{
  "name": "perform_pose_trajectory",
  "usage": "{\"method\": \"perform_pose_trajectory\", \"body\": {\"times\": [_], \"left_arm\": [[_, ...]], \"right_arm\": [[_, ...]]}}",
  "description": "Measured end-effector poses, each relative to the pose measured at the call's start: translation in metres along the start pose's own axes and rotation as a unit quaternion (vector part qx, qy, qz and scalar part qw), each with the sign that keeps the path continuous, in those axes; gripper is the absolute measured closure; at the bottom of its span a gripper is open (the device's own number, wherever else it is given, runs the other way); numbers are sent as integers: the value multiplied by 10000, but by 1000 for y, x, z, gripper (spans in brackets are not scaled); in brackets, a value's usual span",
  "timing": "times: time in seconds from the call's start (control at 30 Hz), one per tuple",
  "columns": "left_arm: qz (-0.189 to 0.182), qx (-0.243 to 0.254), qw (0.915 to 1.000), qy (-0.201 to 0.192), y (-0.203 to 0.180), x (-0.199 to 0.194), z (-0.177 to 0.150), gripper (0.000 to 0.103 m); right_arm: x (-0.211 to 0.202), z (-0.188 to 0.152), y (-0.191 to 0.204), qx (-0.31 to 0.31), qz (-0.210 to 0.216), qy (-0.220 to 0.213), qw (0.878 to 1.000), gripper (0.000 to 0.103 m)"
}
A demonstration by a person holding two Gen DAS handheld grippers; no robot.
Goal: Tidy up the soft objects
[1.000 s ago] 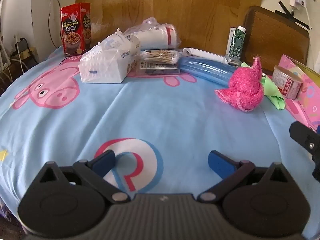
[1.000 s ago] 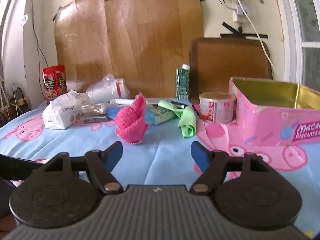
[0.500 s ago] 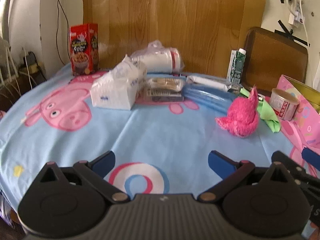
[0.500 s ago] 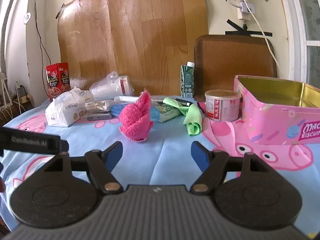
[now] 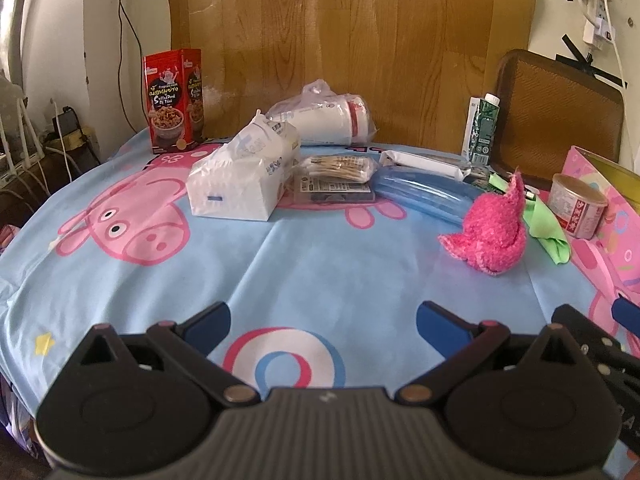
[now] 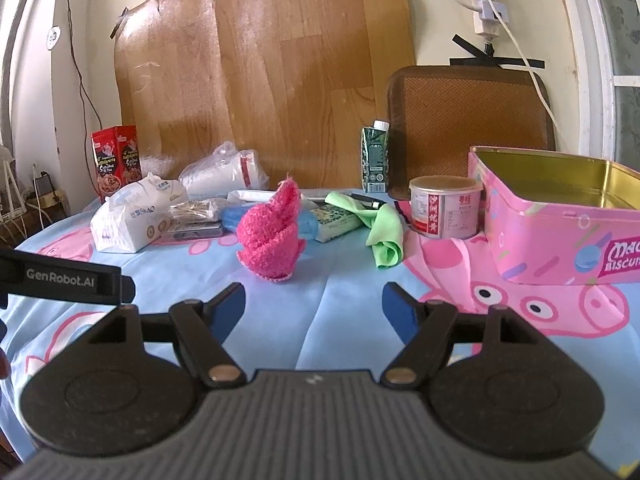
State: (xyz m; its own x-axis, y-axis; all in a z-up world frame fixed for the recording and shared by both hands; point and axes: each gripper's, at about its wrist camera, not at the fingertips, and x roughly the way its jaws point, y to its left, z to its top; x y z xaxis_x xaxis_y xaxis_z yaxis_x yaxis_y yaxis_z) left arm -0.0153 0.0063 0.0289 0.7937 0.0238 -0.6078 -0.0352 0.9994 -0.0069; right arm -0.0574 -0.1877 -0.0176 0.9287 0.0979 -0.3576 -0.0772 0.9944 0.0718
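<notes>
Left claw (image 5: pixel 323 322): held low over the near edge of the bench (image 5: pixel 320 264), tilted down toward the cloth; blue fingers (image 5: pixel 212 320) spread wide, nothing between them, touching nothing. Right claw (image 6: pixel 312 308): held just beside the left one, pointing nearly level across the bench; fingers likewise wide apart and empty, above the blue cartoon-pig tablecloth (image 6: pixel 340 320). Pink fuzzy cloth (image 6: pixel 274 236): bunched into an upright cone with a pointed tip, resting on the tablecloth ahead of the right claw, apart from both claws. Green cloth (image 6: pixel 384 236): crumpled and folded, lying just right of the pink one, near the round tin can (image 6: pixel 446 208). Pink biscuit tin (image 6: pixel 560 216): lid off, gold interior showing, at the right side of the bench beside the can. Behind: white tissue pack (image 5: pixel 240 180), red snack box (image 5: pixel 174 100), green carton (image 5: pixel 482 130), bagged paper cups (image 5: pixel 328 120), blue plastic roll (image 5: pixel 424 192).
</notes>
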Motion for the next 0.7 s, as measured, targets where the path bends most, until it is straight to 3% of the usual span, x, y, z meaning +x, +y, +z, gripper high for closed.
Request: {"method": "perform_pose_trajectory", "body": {"times": [0.47, 0.57, 0.7], "left_arm": [[-35, 66, 10000, 17, 5, 13, 0, 0], [-351, 38, 9994, -58, 6, 13, 7, 0], [-1082, 80, 9941, -28, 2, 15, 25, 2]], "right_arm": [[10, -1, 5, -190, 58, 89, 9998, 26], [16, 3, 7, -281, 73, 98, 9995, 26], [30, 11, 9, -515, 203, 286, 9981, 26]]}}
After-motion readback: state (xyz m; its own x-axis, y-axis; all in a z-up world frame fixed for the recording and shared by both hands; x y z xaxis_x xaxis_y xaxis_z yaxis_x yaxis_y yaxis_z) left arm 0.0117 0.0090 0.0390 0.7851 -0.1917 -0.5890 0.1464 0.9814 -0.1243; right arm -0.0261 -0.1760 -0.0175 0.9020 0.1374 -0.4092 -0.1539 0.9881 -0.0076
